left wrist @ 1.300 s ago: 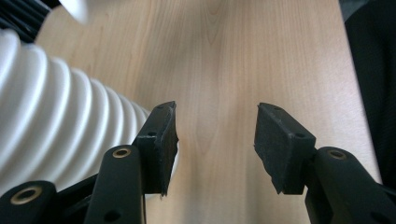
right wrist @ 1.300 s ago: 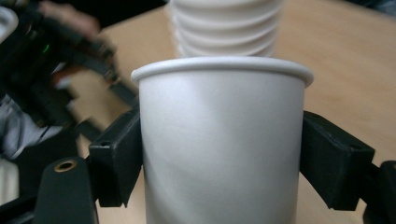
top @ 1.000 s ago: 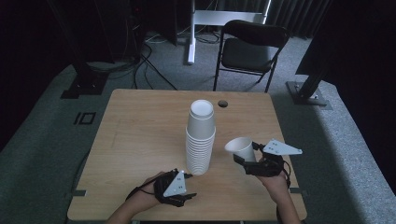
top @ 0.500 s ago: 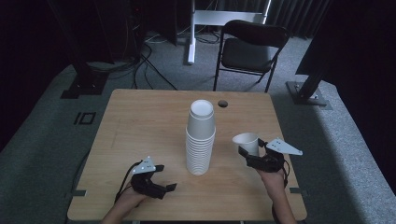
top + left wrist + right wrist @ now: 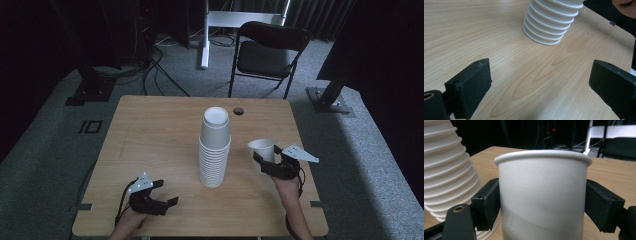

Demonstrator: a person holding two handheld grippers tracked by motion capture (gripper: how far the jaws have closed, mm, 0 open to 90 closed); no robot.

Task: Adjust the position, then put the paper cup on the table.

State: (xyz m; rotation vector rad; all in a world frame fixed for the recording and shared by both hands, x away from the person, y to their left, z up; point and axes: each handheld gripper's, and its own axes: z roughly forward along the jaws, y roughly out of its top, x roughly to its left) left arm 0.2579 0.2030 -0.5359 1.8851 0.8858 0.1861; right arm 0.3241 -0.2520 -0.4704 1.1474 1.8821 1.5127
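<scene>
High view: a tall stack of white paper cups stands upside down on the wooden table. To its right, the right gripper pinches a single white cup, mouth up. Near the table's front edge, left of the stack, the left gripper rests spread and empty.

Left gripper view: jaws wide apart over bare wood, the stack's base ahead.

Right gripper view: both jaws press the cup's sides; the stack stands just beside it.
</scene>
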